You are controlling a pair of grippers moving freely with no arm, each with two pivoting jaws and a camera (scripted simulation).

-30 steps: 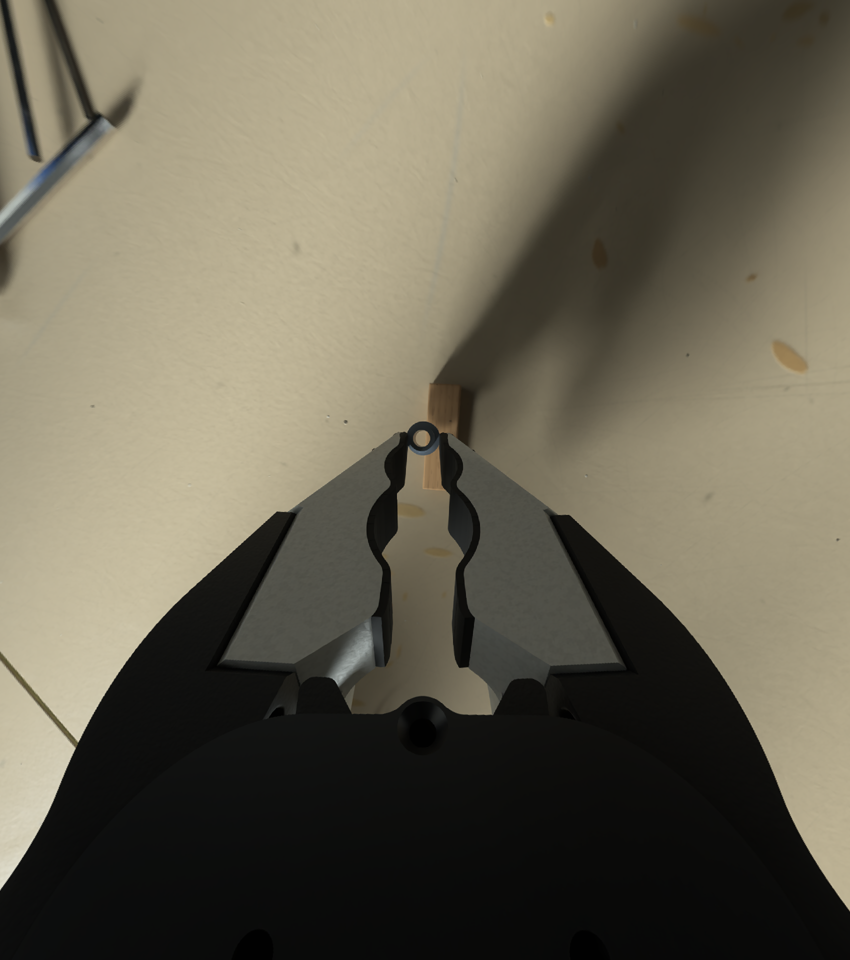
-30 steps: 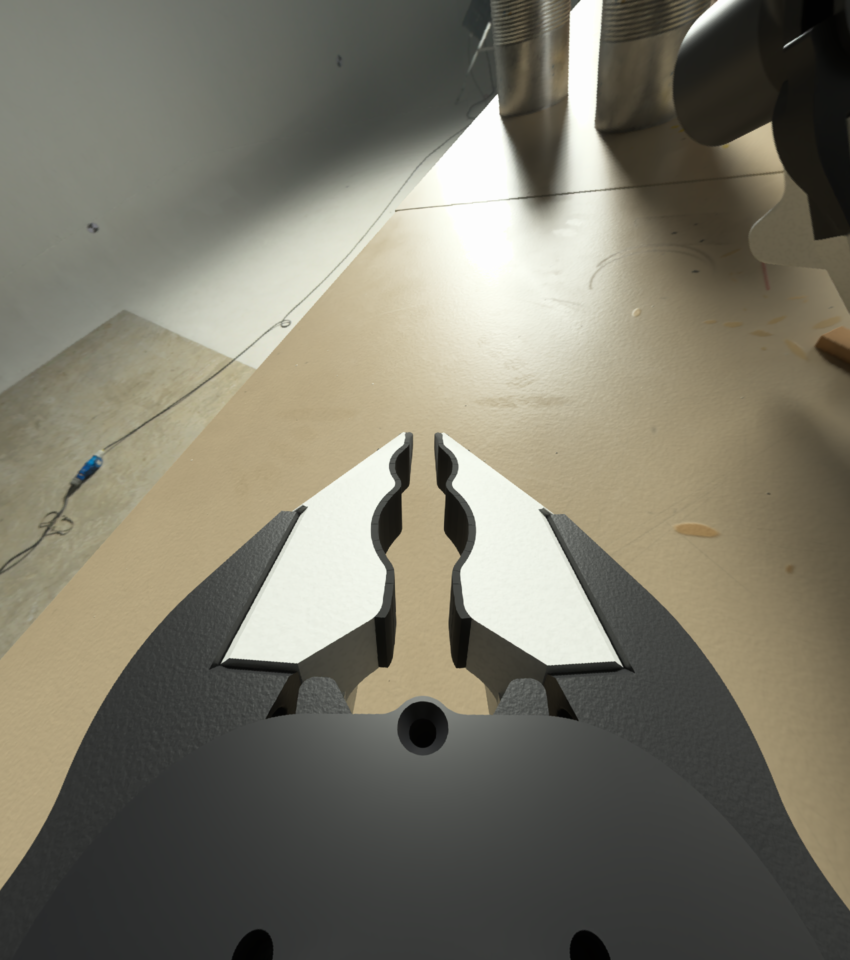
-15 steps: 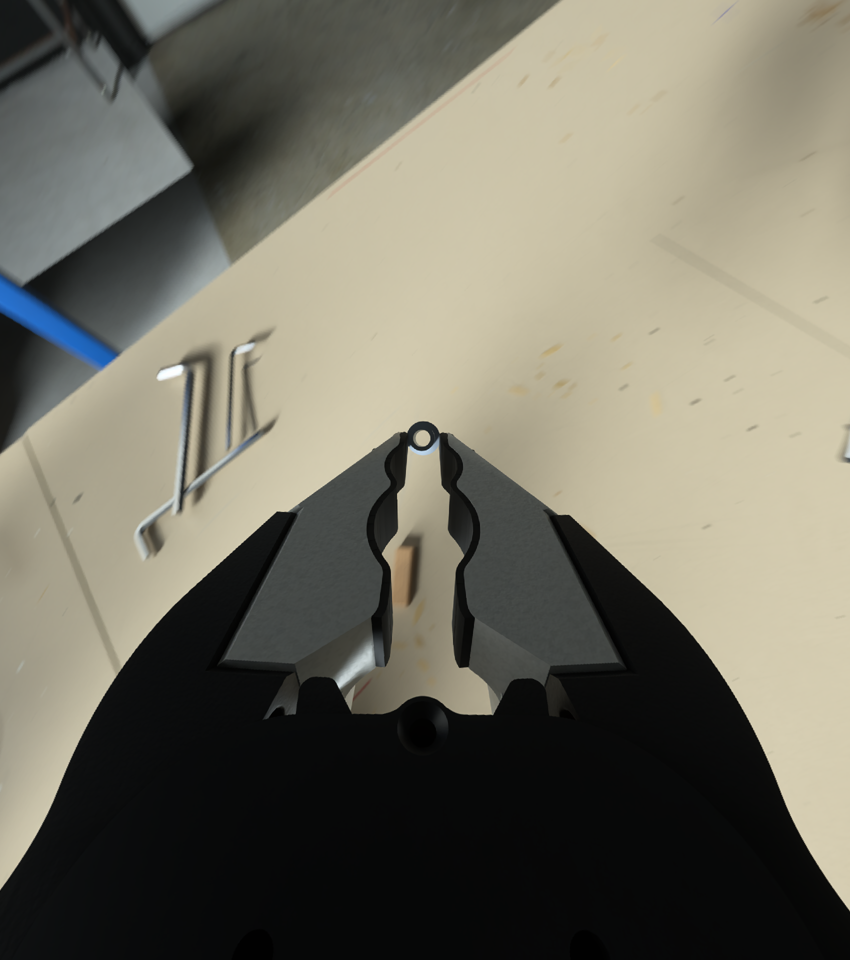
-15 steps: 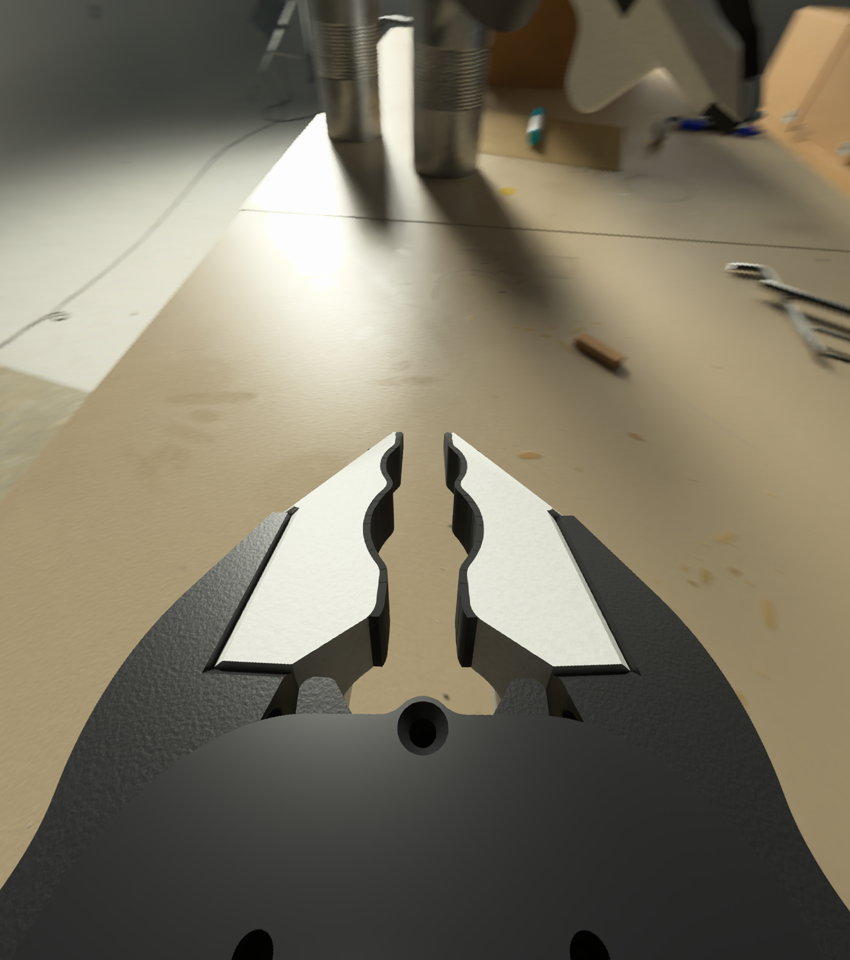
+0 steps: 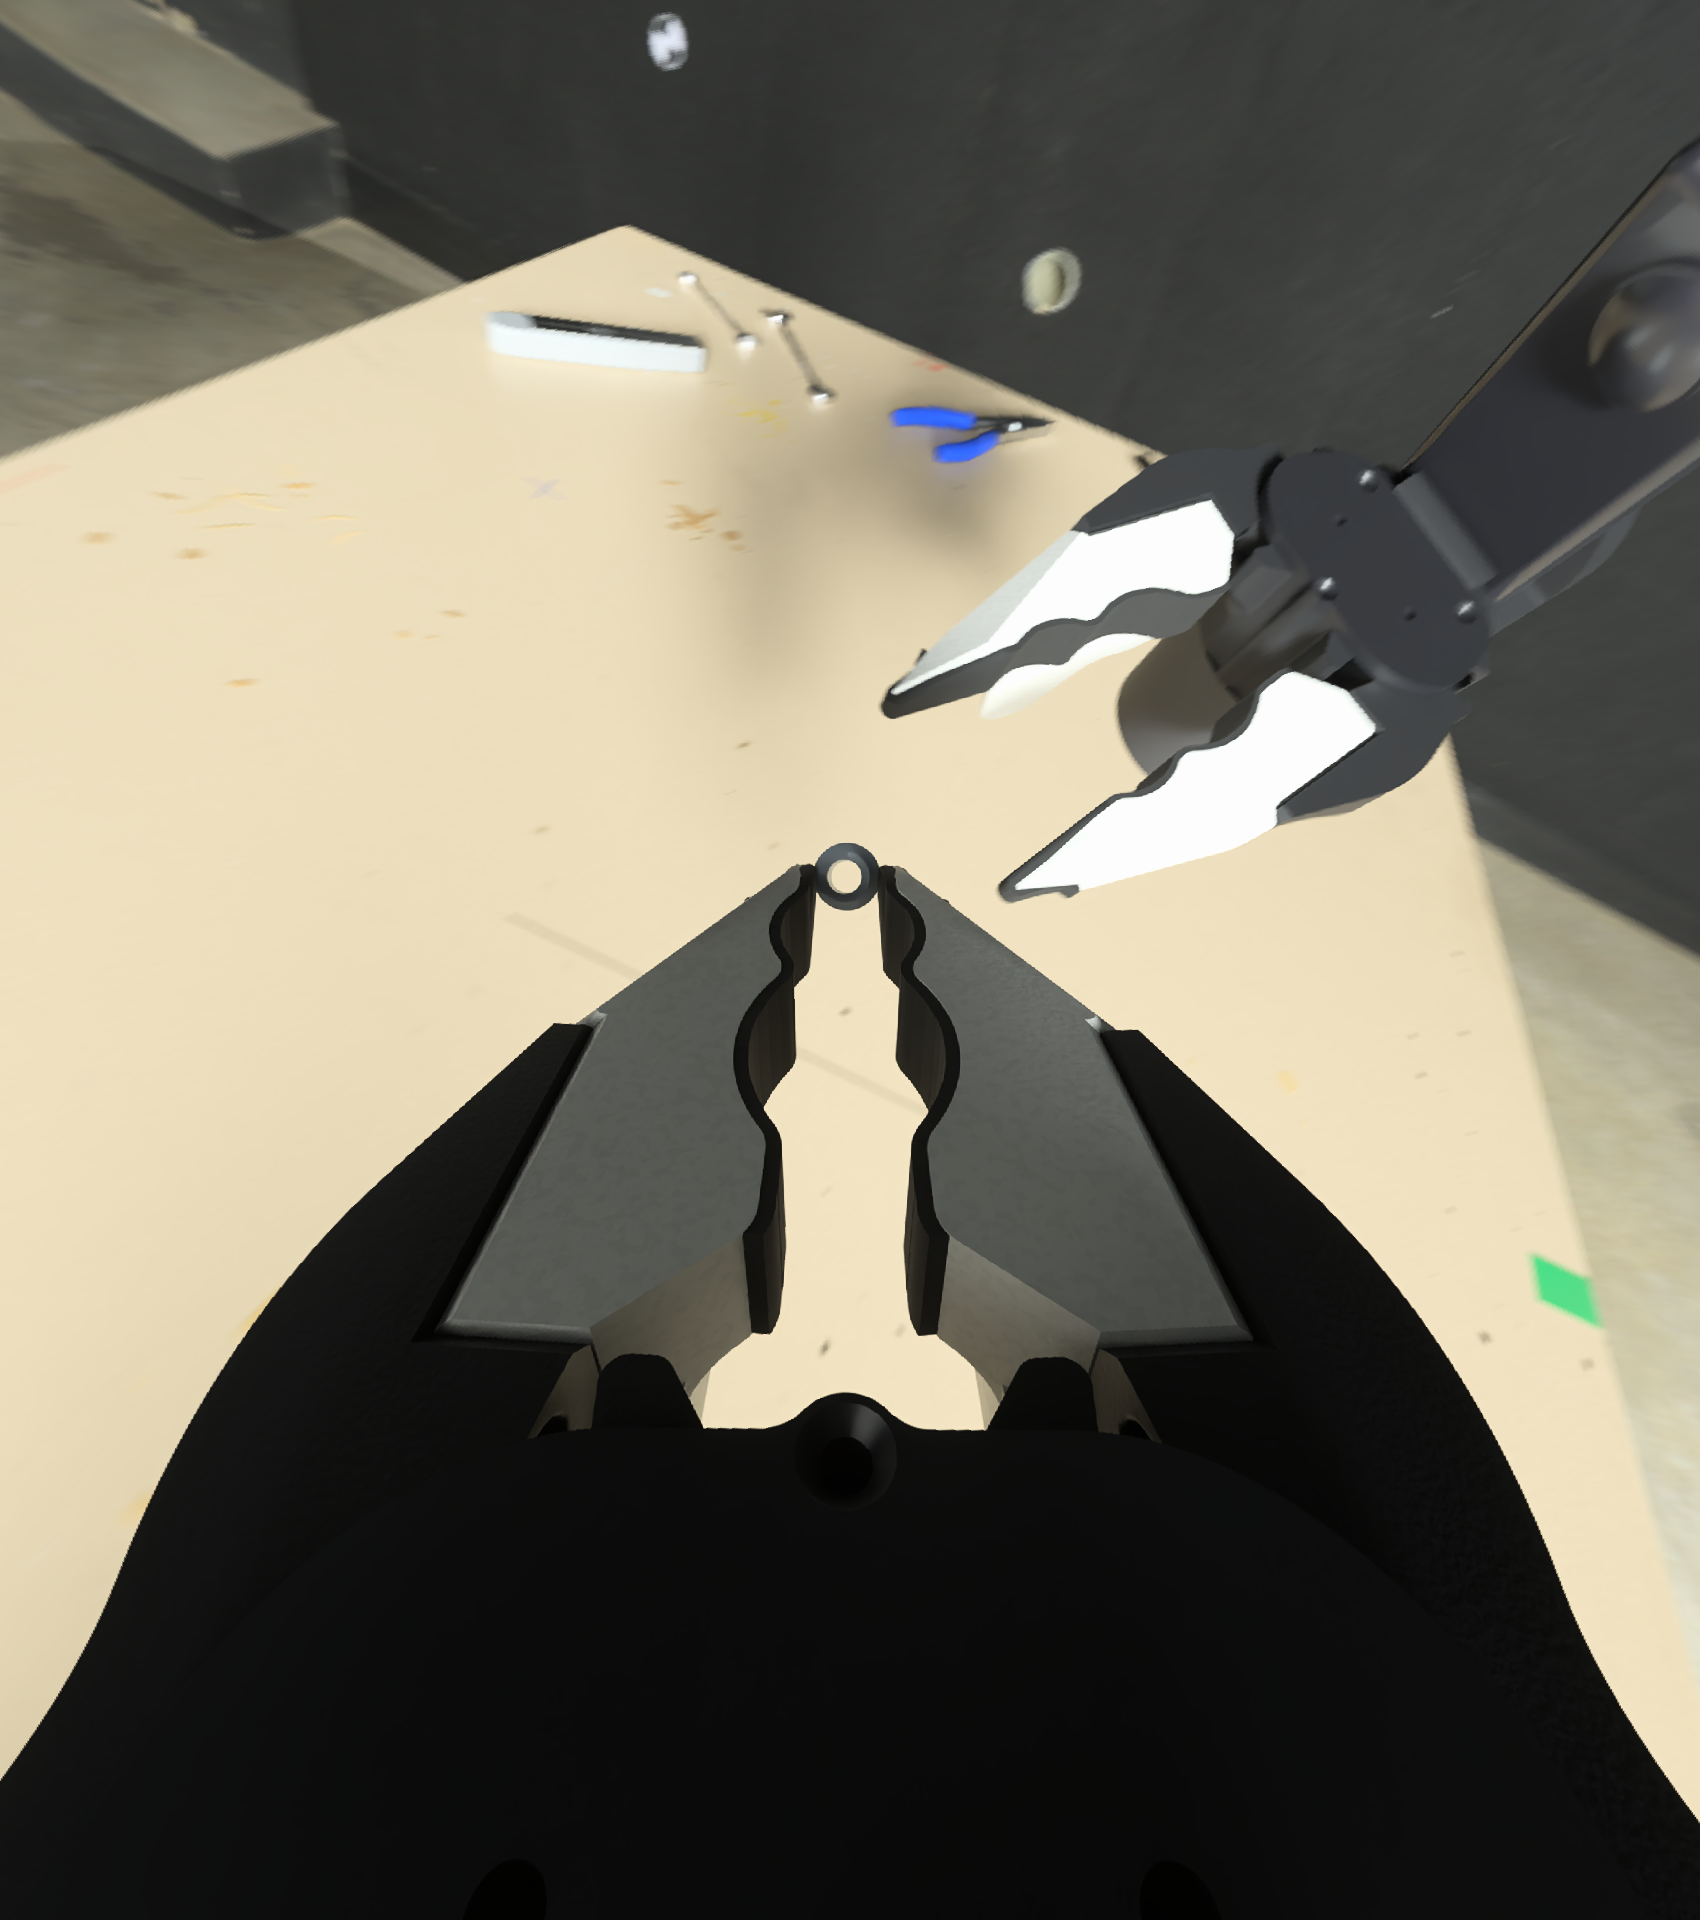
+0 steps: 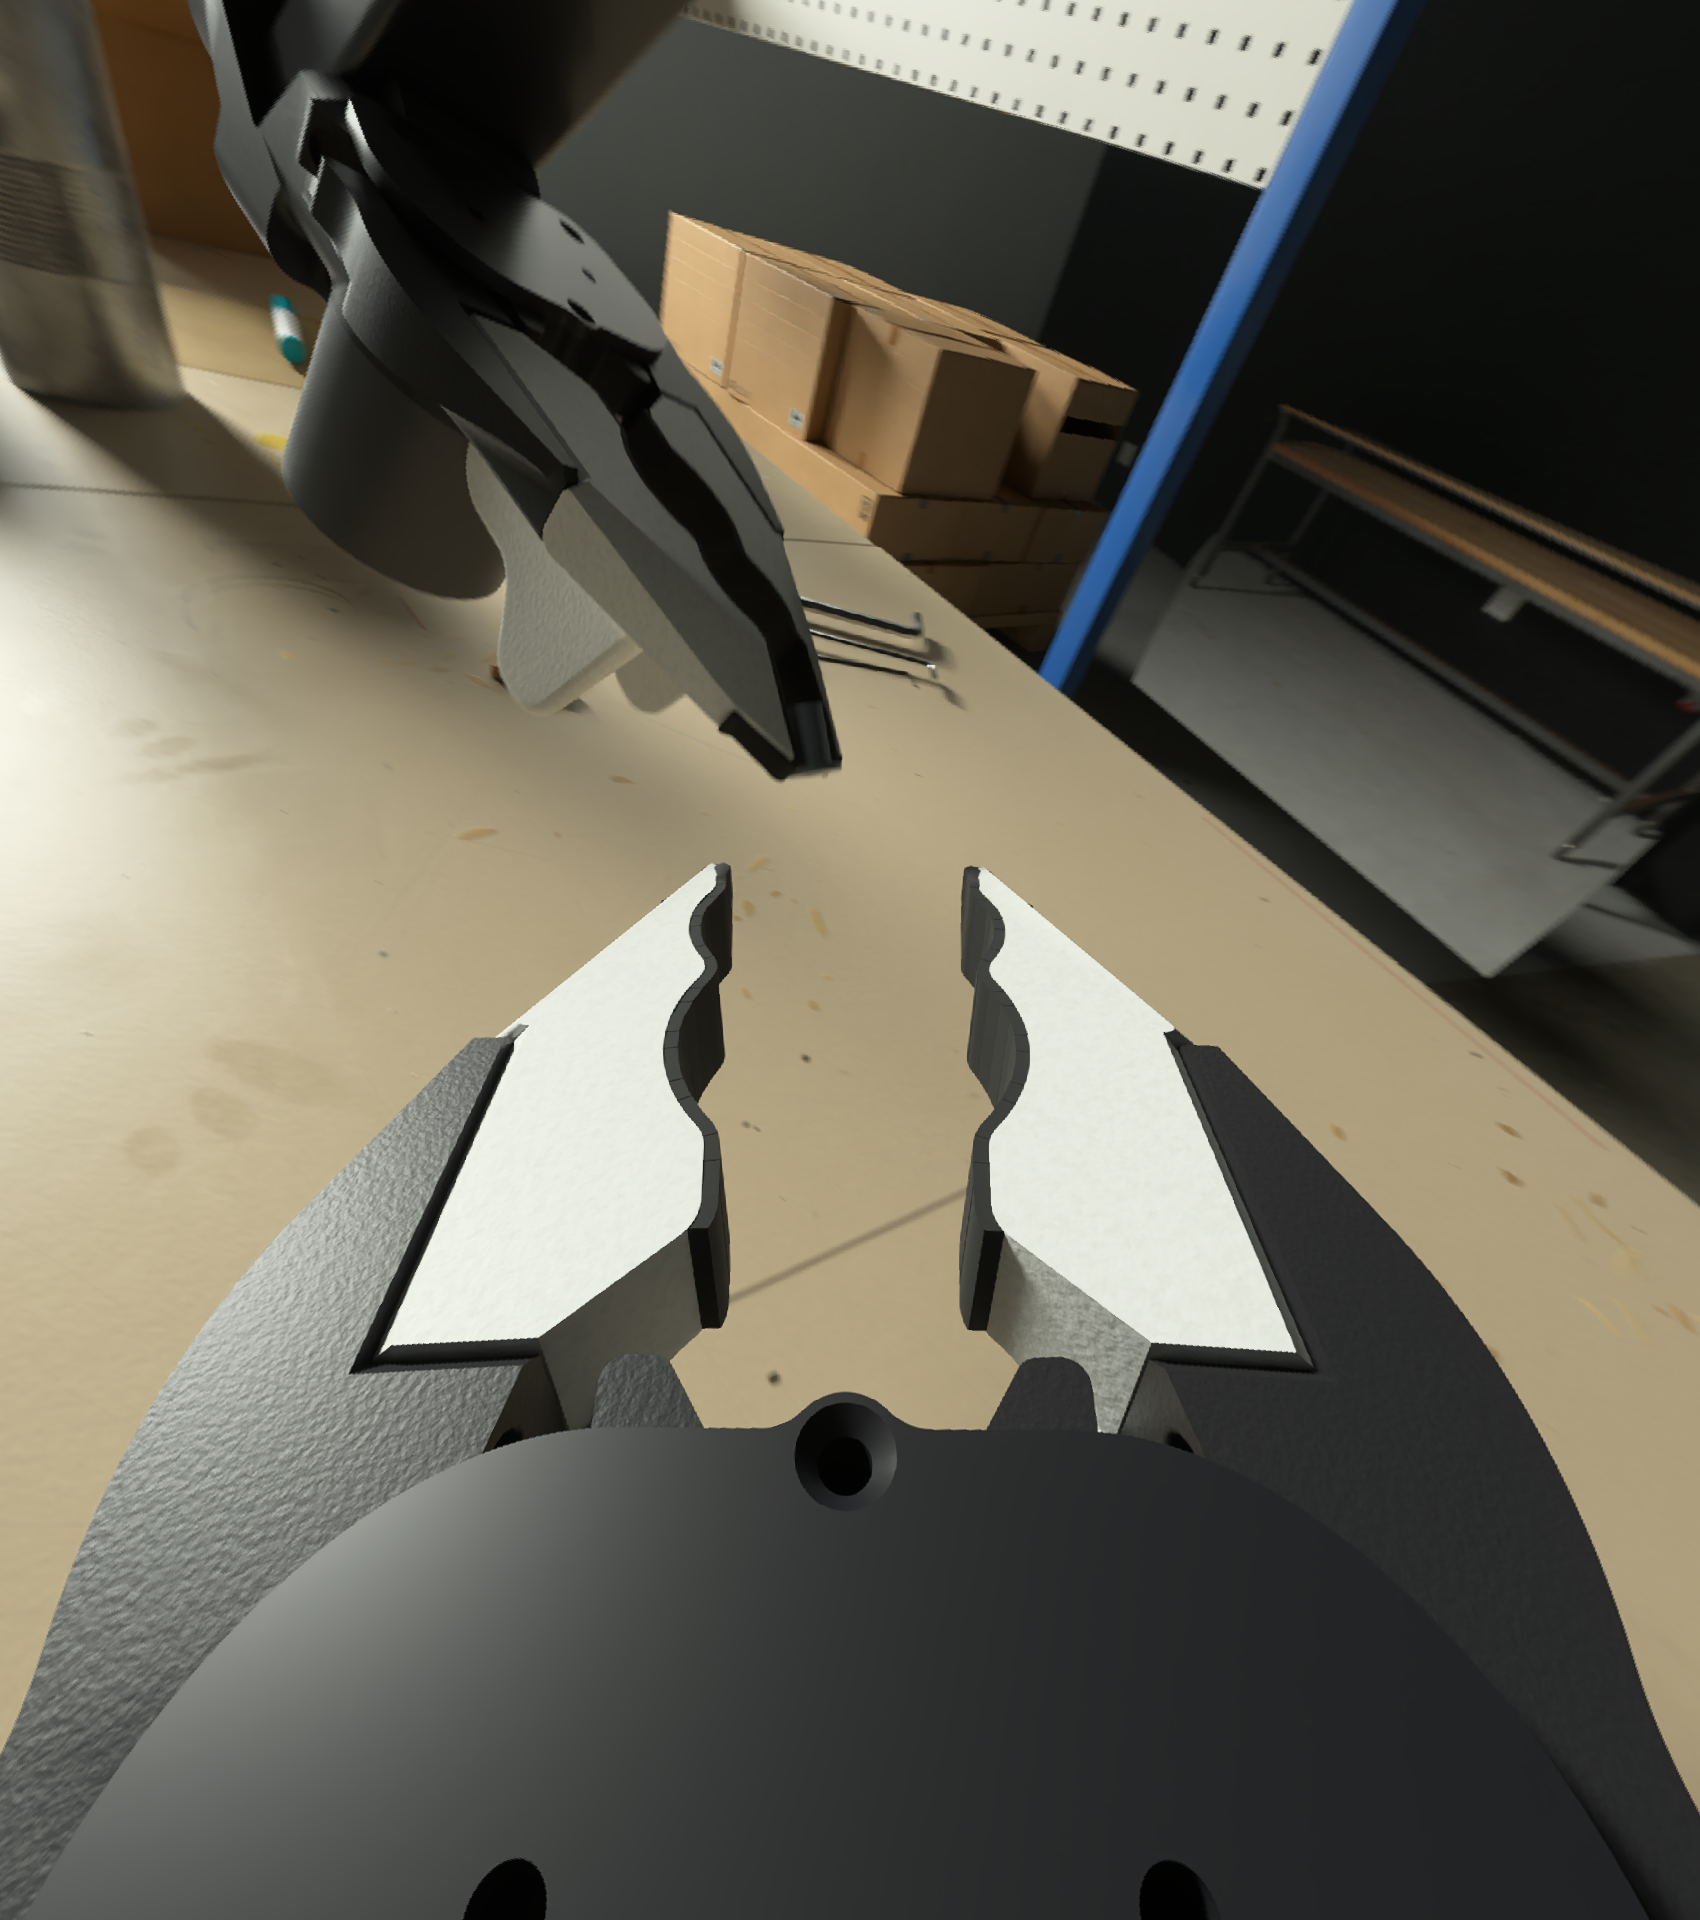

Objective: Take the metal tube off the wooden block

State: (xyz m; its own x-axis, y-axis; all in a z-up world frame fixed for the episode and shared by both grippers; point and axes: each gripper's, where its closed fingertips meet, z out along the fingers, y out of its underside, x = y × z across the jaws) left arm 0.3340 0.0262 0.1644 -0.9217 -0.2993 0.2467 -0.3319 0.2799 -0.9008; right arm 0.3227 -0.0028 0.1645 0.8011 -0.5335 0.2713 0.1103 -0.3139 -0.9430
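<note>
My left gripper [image 5: 844, 896] is shut on the metal tube [image 5: 844, 858], a small grey ring seen end-on between its fingertips, held in the air above the tan table [image 5: 306, 727]. My right gripper [image 6: 846, 878] is open and empty. It also shows in the left wrist view [image 5: 950, 800], hovering just right of the tube with its jaws apart and pointing toward it. The left gripper shows in the right wrist view [image 6: 806, 750], above and ahead of the right fingertips. The wooden block is out of view.
A white bar [image 5: 597, 343], two wrenches [image 5: 794, 353] and blue pliers [image 5: 960, 431] lie at the table's far end. The table edge runs down the right [image 5: 1511, 1039]. A metal cylinder [image 6: 35, 208], cardboard boxes [image 6: 877, 364] and hex keys [image 6: 877, 644] stand beyond.
My left gripper has lifted the tube off the wooden block and swung up and away; the block has left view. My right gripper has turned toward the left one and opened wider.
</note>
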